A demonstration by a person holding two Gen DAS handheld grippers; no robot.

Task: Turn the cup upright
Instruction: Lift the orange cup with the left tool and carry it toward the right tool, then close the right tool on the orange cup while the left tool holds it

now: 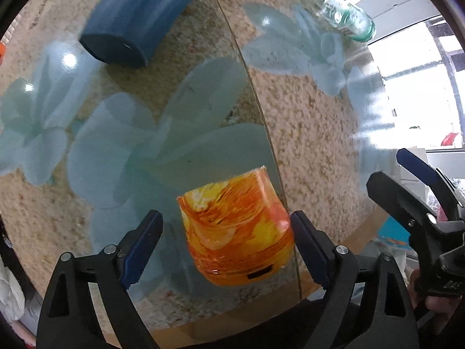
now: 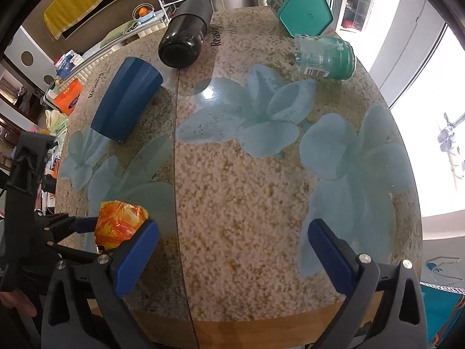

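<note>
The orange cup is sitting between your left gripper fingers near the table's front edge, seemingly tilted, though you cannot tell which end is its mouth. The jaws are standing apart, one pad just beside the cup and the other clear of it, so you are not gripping it, and the flip looks not yet finished. Your right gripper is hovering over bare table with its jaws wide apart, holding nothing. Farther back, a blue cup, black bottle, green tin and clear green cup are lying on their sides.
</note>
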